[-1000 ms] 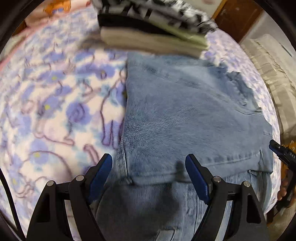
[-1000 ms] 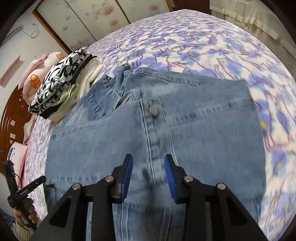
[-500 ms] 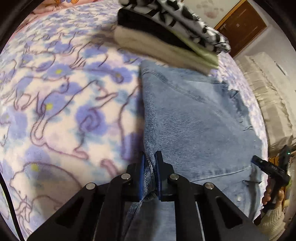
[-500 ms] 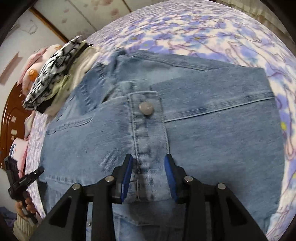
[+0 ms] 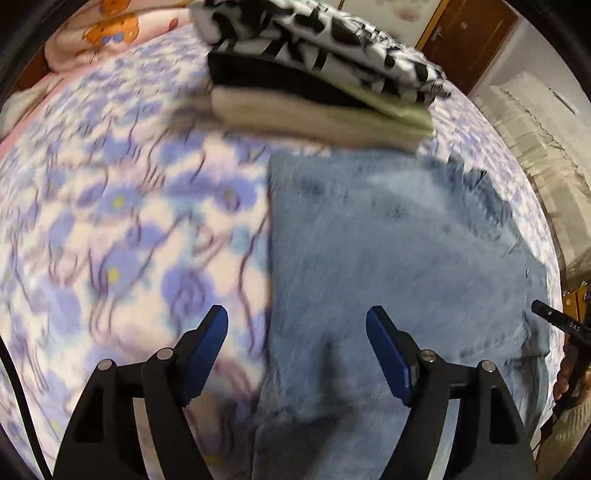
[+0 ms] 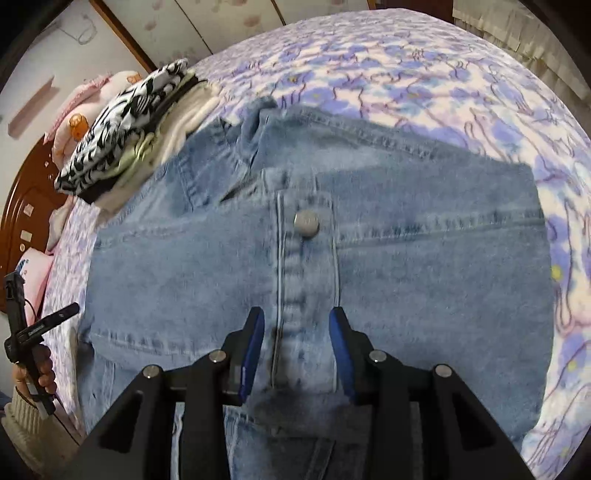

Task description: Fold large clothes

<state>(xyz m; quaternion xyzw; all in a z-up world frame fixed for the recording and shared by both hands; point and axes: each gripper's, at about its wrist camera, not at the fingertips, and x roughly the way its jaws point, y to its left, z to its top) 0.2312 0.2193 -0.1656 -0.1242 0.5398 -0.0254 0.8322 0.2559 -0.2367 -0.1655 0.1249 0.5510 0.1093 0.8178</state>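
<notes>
Lying folded on the bedspread (image 5: 110, 229), the jeans (image 5: 388, 240) form a blocky rectangle; the left fold edge runs straight toward the left gripper (image 5: 295, 325), with bare spread wide open to its left. In the right wrist view, bedspread (image 6: 424, 85) also lies free beyond the jeans' (image 6: 424, 280) far and right edges. Room is tight at the far side: a stack (image 5: 317, 81) of folded clothes sits touching or just beside the denim's far edge, pillow (image 5: 107, 33) behind it

Denim is pale blue, washed, with stitched seams; a placket with a round metal button (image 6: 306, 223) runs down the top layer. Bedspread is fleecy, purple flowers on white. The stack's (image 6: 125, 125) top piece is a black-and-white print, then black, pale green and cream layers. Left view is blurred by motion

Left gripper: angled steeply down, jaws spread wide and opening, straddling the fold edge with pads clear of the cloth. Right gripper (image 6: 297, 350): angled steeply down over the placket, jaws part-spread and opening; the placket lies between the blue pads, whether they press it cannot be told. A hand (image 6: 35, 373) with a cream knit cuff holds the left tool at that view's lower left
</notes>
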